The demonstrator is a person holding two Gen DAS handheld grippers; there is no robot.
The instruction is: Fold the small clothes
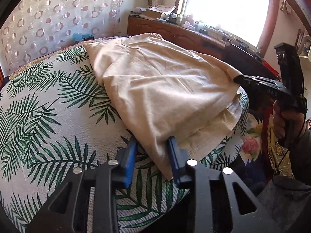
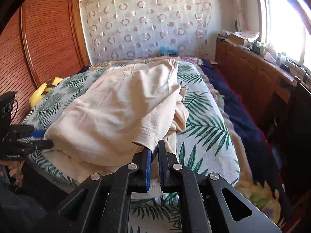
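From my left wrist camera I see the cream shirt (image 1: 155,81) spread over the leaf-print cover (image 1: 48,106) on the bed, its near corner running between the blue pads of my left gripper (image 1: 152,145). The jaws there stand narrow around that cloth, but I cannot tell whether the pads actually press it. This view alone shows the person's hand (image 1: 281,120) wrapped on the handle of my right gripper (image 1: 238,78), whose tip bites the shirt's right edge.

My right wrist camera adds the stitched hem, pinched tight in the right gripper (image 2: 153,148) and lifted slightly off the cover (image 2: 204,128). It also shows the wooden wardrobe door (image 2: 42,38) and something yellow (image 2: 44,91) behind the bed. The left gripper (image 2: 41,138) reaches in from the left, nearly level, against the shirt's (image 2: 120,104) far corner.
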